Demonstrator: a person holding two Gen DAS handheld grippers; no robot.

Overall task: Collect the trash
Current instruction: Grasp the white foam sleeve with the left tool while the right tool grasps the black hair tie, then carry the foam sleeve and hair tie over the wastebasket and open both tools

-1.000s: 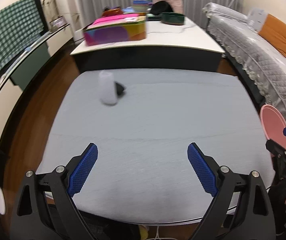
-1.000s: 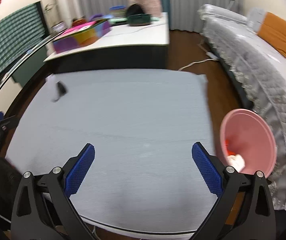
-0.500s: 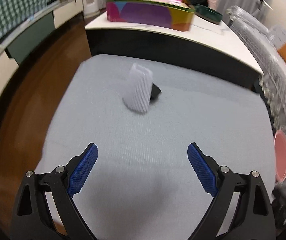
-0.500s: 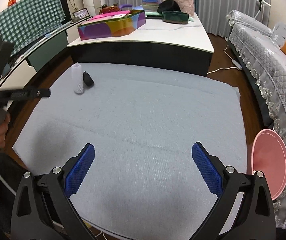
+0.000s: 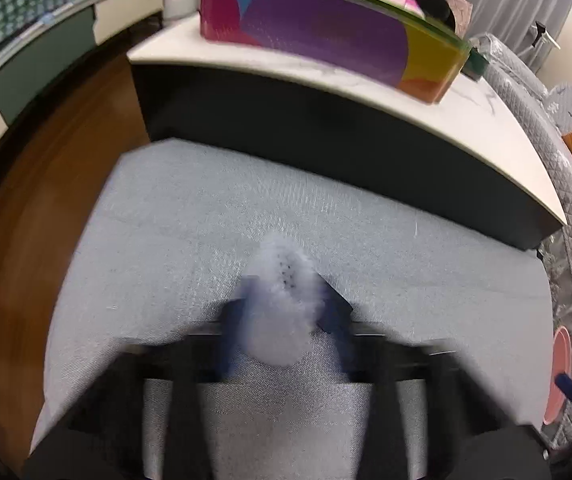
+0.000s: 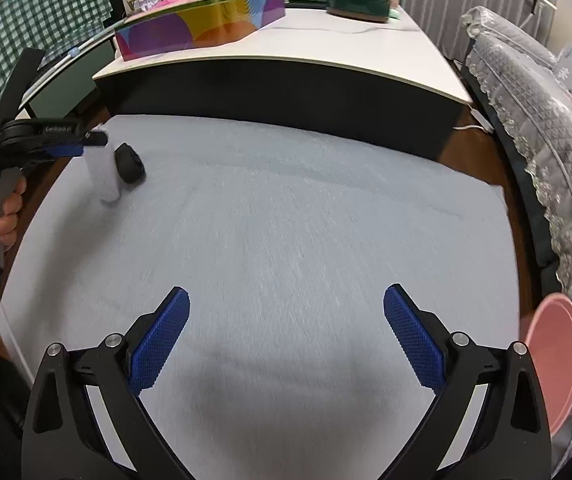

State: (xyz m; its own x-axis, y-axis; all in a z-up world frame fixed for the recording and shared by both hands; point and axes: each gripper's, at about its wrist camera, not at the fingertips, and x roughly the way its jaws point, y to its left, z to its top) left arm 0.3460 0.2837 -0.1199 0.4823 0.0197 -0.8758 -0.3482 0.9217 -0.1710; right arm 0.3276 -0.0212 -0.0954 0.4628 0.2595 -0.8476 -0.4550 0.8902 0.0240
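A white ribbed cup (image 5: 281,304) stands at the far left of the grey mat (image 5: 426,264). My left gripper (image 5: 286,312) has come down over it, and the jaws are closing with the blue pads (image 5: 234,320) against both sides of the cup. From the right wrist view, the left gripper (image 6: 89,143) sits on top of the cup (image 6: 101,176), with a small black object (image 6: 129,162) right beside it. That black object is hidden in the left wrist view. My right gripper (image 6: 286,320) hangs open over the near middle of the mat, holding nothing.
A pink bin (image 6: 554,356) stands off the mat's right edge beside a quilted sofa (image 6: 534,112). Behind the mat is a low white-topped table (image 6: 326,44) carrying a colourful box (image 6: 201,24) and bowls. Wooden floor (image 5: 45,184) lies to the left.
My left gripper moved forward and down onto the white cup, and its jaws went from wide open to closed around it. The right gripper swung left; the pink bin slid to the frame edge.
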